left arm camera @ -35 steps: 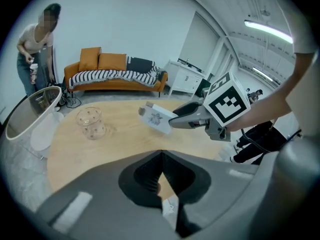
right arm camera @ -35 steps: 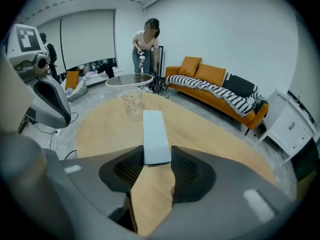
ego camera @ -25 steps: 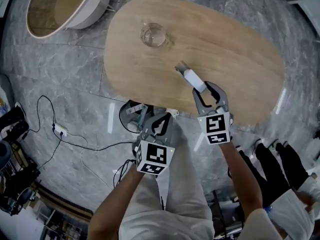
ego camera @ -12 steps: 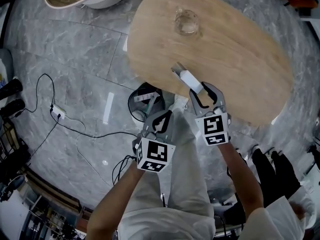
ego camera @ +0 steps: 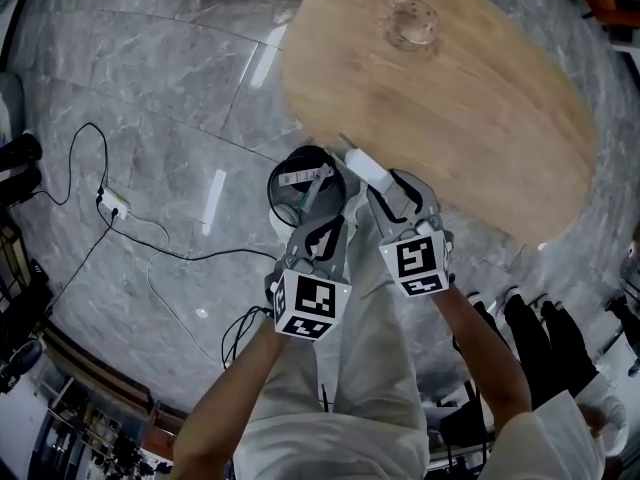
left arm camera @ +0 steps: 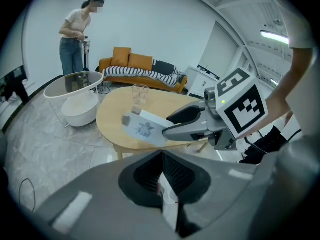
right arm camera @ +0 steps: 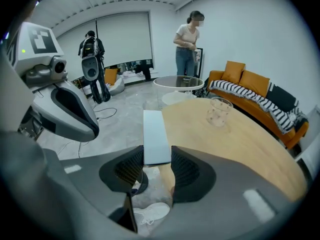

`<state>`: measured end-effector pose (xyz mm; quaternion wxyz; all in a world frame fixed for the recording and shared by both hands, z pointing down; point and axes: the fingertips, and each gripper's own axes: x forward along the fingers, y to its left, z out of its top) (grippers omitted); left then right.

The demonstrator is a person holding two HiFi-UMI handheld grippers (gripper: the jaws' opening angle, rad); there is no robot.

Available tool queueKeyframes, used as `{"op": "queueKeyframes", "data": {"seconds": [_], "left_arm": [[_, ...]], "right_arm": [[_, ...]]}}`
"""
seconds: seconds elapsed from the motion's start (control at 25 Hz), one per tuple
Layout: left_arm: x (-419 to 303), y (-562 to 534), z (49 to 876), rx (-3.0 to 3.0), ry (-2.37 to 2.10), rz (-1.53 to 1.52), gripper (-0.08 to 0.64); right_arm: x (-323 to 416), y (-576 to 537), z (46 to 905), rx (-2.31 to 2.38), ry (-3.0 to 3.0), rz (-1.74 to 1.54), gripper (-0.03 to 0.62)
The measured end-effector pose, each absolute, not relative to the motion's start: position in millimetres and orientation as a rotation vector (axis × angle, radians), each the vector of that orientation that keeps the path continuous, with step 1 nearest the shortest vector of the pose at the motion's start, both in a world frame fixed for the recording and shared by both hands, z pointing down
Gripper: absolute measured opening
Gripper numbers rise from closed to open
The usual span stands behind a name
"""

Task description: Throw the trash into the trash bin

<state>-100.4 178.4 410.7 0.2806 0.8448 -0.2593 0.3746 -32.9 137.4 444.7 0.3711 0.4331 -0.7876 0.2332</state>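
Note:
My right gripper (ego camera: 397, 200) is shut on one end of a flat white carton (ego camera: 362, 165). The carton juts out over the wooden table's (ego camera: 480, 118) near edge, its far end close to the right rim of the small black trash bin (ego camera: 280, 208). In the right gripper view the carton (right arm camera: 155, 134) sits squeezed between the pads. The bin stands on the floor and holds white scraps. My left gripper (ego camera: 322, 236) hangs just near of the bin, jaws together. A white sliver (left arm camera: 167, 194) shows in their narrow slit; whether it is held I cannot tell.
A drinking glass (ego camera: 413, 23) stands on the table's far side. A black cable with a power strip (ego camera: 112, 204) lies on the floor at left. Someone's dark shoes (ego camera: 545, 338) are at right. A person (left arm camera: 75, 39) stands by a round glass-topped stand (left arm camera: 75, 91); behind it is an orange sofa (left arm camera: 135, 66).
Both grippers have travelled left along the table's edge towards the bin. The carton, earlier over the tabletop, now reaches past the edge beside the bin's rim.

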Motion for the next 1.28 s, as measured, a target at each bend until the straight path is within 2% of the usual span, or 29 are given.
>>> {"op": "queueKeyframes", "data": {"seconds": [0.28,0.64,1.28], "left_arm": [[-136.3,201.7,454.6,2.215,-0.696,1.058,0.000],[-173.3,225.1,500.5,2.165,-0.701,1.086,0.000],[-190.2,254.7,566.4,2.164,-0.595,1.134,0.000]], "right_arm": [[-88.8,170.9,468.7,1.022,-2.055,0.612,0.196],[-120.3,198.7,528.4,0.979,-2.011,0.616,0.196],[-139.3,217.4,640.1,0.966,-1.926,0.624,0.196]]}}
